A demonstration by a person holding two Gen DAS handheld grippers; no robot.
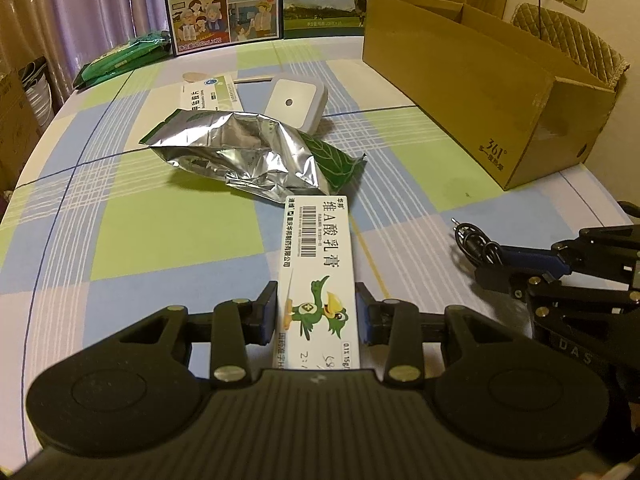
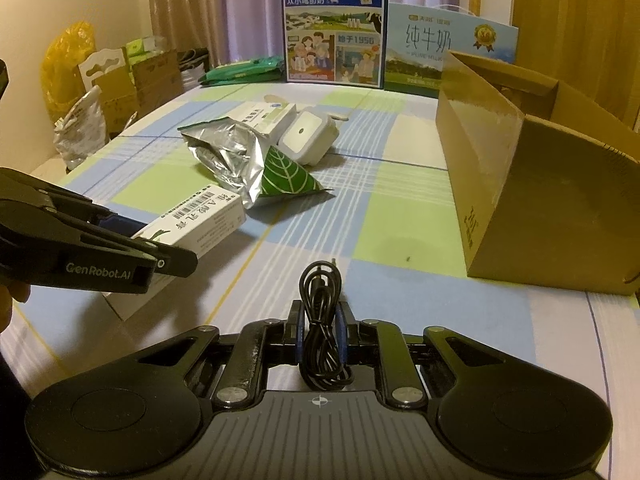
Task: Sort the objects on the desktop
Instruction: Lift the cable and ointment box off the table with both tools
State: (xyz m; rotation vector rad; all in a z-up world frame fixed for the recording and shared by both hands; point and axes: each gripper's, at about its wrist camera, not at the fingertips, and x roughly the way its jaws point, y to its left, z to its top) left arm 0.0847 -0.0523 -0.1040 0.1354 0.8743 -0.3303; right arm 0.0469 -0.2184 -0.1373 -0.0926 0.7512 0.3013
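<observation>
1. My left gripper (image 1: 316, 316) pinches a long white ointment carton printed with a green bird (image 1: 318, 264).
2. My right gripper (image 2: 320, 328) pinches a coiled black cable (image 2: 322, 320).
3. The open brown cardboard box (image 1: 472, 92) sits at two o'clock; I cannot see inside it.
4. Still unsorted at twelve o'clock: crumpled silver foil pouch (image 1: 240, 152), white square plastic container (image 1: 294, 98), white-green flat carton (image 1: 210, 94).

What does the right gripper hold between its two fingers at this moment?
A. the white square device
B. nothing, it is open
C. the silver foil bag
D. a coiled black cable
D: in the right wrist view the right gripper is closed on the coiled black cable, while the silver foil bag and the white square device lie farther away on the table.
</observation>
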